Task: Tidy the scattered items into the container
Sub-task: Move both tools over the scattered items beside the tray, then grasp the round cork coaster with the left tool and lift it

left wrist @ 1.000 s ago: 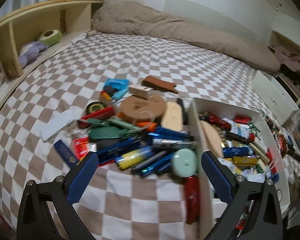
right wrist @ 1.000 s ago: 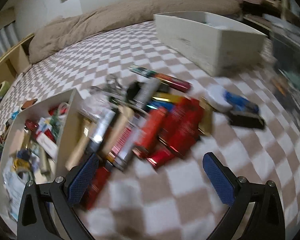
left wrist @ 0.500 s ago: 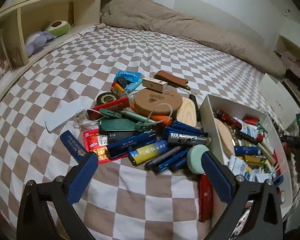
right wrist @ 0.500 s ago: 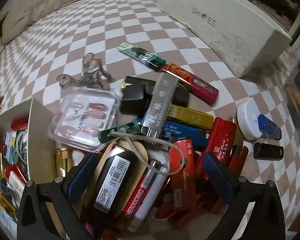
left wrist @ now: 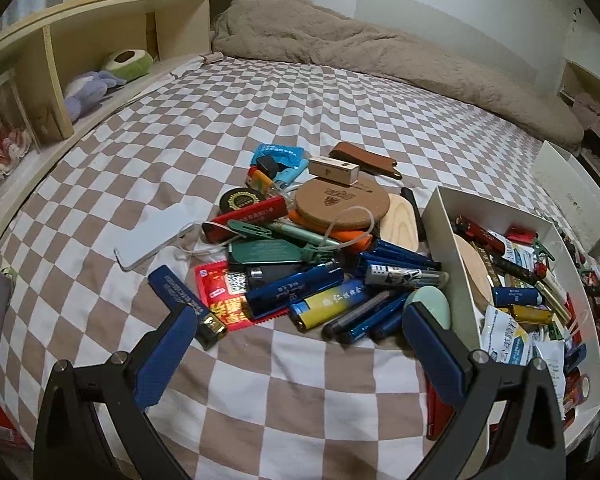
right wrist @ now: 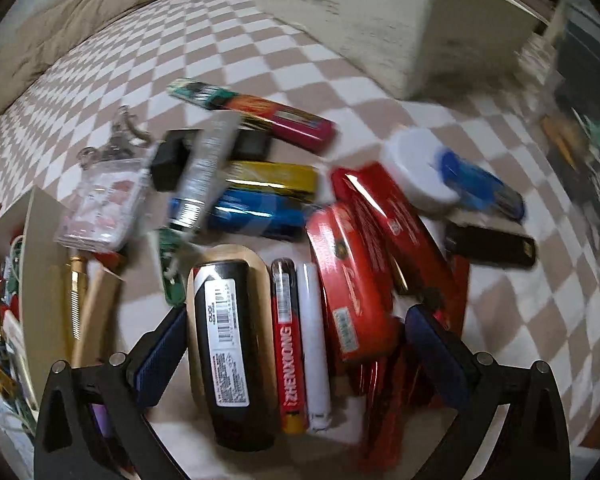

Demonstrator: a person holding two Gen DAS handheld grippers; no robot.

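Note:
In the left wrist view a heap of small items lies on the checkered bed: a round cork coaster (left wrist: 342, 203), blue pens (left wrist: 296, 290), a yellow lighter (left wrist: 332, 304) and a mint oval case (left wrist: 430, 306). The white container box (left wrist: 446, 216) at right holds several items. My left gripper (left wrist: 300, 354) is open, above bare bedcover just short of the heap. In the right wrist view my right gripper (right wrist: 296, 356) is open, low over a second heap, its fingers flanking a black barcode-labelled case (right wrist: 226, 344), a red "ZHENXIONG" tube (right wrist: 288, 344), a white stick (right wrist: 314, 344) and a red tin (right wrist: 350, 280).
A wooden shelf (left wrist: 52, 76) with plush toys runs along the left. A beige blanket (left wrist: 380, 56) lies at the far end of the bed. A large white shoe box (right wrist: 384, 20) stands behind the right heap. The container's edge (right wrist: 36, 264) sits at that view's left.
The right gripper has dropped closer to its heap and now straddles the black case and red items. The left gripper has drawn back and shifted slightly left of its heap.

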